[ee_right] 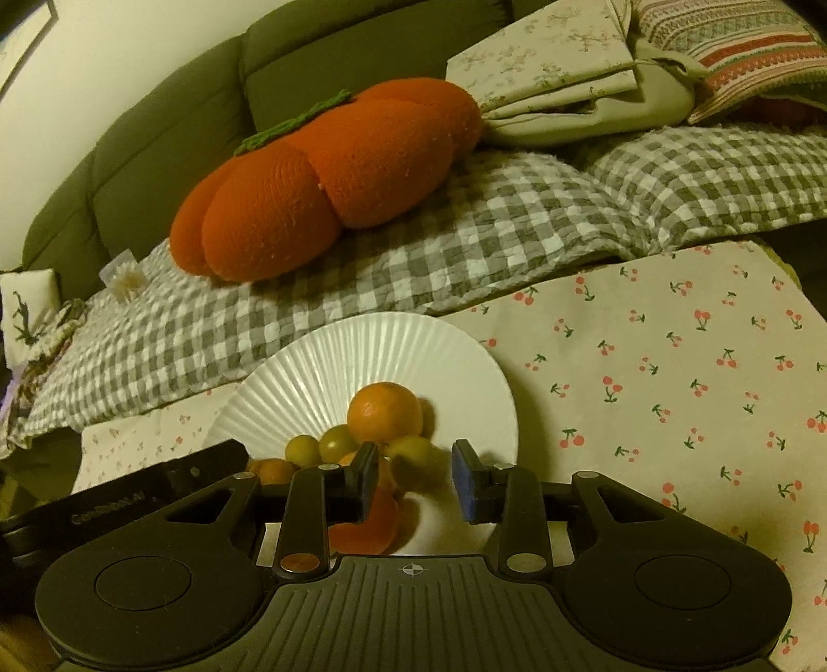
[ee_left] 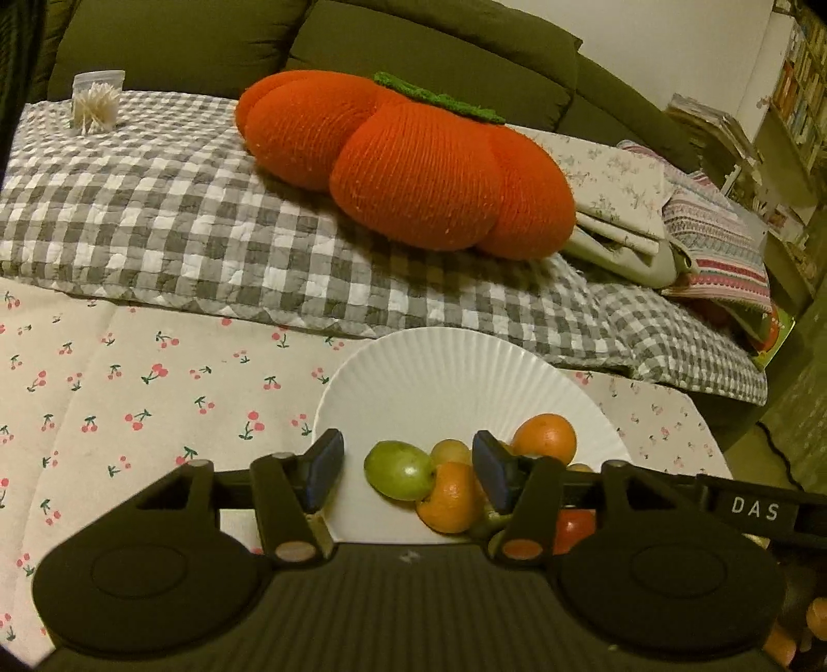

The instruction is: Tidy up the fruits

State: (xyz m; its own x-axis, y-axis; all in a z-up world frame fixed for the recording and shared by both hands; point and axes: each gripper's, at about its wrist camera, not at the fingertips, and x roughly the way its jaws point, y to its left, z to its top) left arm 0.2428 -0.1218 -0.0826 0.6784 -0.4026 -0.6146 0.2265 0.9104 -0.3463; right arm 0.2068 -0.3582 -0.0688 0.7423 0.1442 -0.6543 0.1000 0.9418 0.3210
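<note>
A white fluted plate (ee_left: 455,356) (ee_right: 387,336) sits on a cherry-print cloth and carries a small heap of fruit. My left gripper (ee_left: 407,451) is open just above the plate's near side. A green fruit (ee_left: 398,468) and an orange (ee_left: 449,499) lie between its blue pads (ee_left: 325,468), and neither pad presses on them. A second orange (ee_left: 545,438) (ee_right: 385,412) tops the heap. My right gripper (ee_right: 416,457) is open too. A blurred green fruit (ee_right: 417,455) lies just past its tips, untouched. Small green fruits (ee_right: 338,442) and a reddish fruit (ee_right: 372,522) lie to the left.
Behind the plate a grey checked quilt (ee_left: 207,232) holds an orange pumpkin-shaped cushion (ee_left: 408,165), against a dark green sofa (ee_left: 413,46). A toothpick jar (ee_left: 97,101) stands far left. Folded cloths (ee_left: 646,217) lie at the right. The cherry-print cloth (ee_right: 672,387) spreads around the plate.
</note>
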